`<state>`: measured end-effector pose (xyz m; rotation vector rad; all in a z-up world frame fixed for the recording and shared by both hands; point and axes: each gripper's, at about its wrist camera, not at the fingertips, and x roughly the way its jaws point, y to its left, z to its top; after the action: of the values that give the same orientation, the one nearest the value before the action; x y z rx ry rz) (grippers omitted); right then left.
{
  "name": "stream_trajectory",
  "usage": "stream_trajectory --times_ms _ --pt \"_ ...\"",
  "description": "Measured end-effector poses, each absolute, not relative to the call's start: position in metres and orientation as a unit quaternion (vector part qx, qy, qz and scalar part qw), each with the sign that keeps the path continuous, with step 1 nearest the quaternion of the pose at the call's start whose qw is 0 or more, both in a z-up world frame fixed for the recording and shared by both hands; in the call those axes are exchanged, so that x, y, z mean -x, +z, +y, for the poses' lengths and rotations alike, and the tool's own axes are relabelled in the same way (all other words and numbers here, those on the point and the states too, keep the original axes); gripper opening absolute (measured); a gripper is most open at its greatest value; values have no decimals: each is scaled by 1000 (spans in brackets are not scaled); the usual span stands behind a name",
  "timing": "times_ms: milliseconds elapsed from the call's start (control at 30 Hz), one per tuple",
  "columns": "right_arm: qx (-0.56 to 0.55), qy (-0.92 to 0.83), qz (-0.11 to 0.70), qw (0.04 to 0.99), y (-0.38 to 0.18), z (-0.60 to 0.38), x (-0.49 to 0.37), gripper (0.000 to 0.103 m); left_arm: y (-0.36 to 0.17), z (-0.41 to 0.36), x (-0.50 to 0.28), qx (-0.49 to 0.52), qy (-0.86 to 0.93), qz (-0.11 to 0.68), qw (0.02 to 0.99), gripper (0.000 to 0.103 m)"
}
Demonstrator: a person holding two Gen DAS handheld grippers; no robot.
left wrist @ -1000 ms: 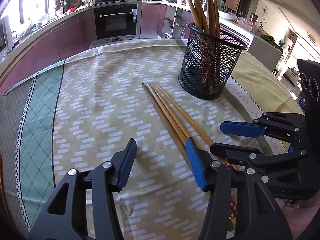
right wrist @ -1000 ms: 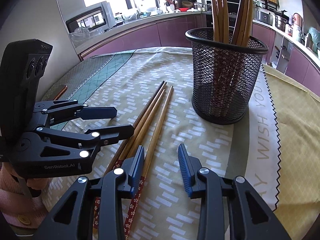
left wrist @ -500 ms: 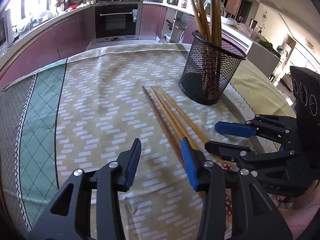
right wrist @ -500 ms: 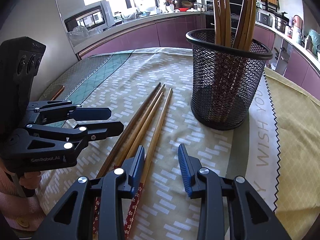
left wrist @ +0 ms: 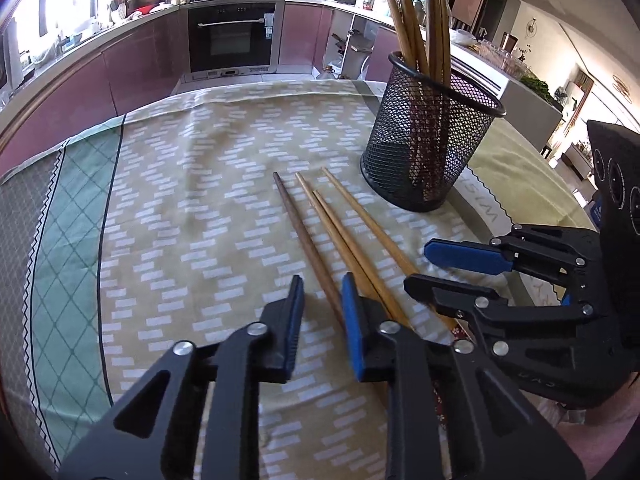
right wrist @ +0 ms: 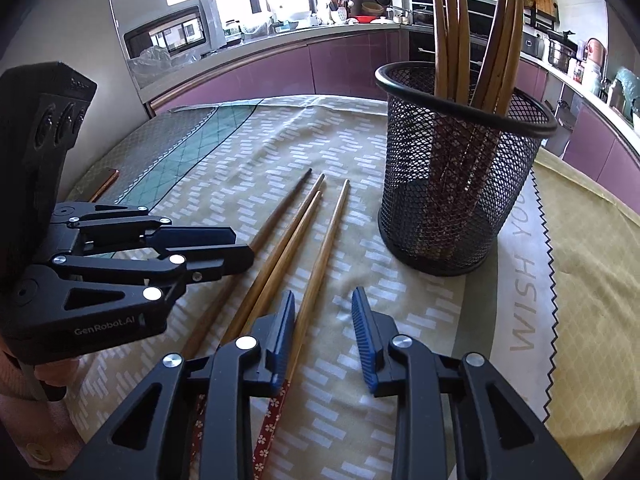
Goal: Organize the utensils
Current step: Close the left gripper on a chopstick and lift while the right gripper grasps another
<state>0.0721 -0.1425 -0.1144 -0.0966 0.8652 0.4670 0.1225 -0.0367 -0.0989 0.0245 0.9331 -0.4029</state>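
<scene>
Broadly, a patterned cloth (left wrist: 192, 208) covers the bench, with a black mesh holder (right wrist: 456, 184) of upright chopsticks on it. Four loose chopsticks (right wrist: 288, 248) lie beside the holder. Both grippers — left (left wrist: 320, 312), right (right wrist: 323, 320) — hover low over the chopsticks' near ends, fingers released, grasping nothing.

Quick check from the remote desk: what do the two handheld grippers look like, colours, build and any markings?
Both match: the left gripper and right gripper have black linkage arms with silver rivets and blue ribbed finger pads. The left gripper's body reads "GenRobot.AI" in white in the right wrist view. Each has a black upright housing with round ports. No cables are visible. A pink sleeve shows beside each.
</scene>
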Motion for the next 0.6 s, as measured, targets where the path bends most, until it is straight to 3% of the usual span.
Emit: stream_trajectory --times_ms 167,300,367,600 --pt "28 223 419 880 -115 -149 -77 8 -98 -40 -121 -5 -188 445 875 8" --pt "9 225 420 879 -116 -156 -77 6 -98 -38 -120 3 -184 444 877 7" --pt "-2 226 419 880 -115 -159 -78 6 -96 -36 -118 7 -183 441 879 1" --pt "-24 241 411 879 -110 -167 -73 6 -91 -32 -114 11 -191 437 879 2"
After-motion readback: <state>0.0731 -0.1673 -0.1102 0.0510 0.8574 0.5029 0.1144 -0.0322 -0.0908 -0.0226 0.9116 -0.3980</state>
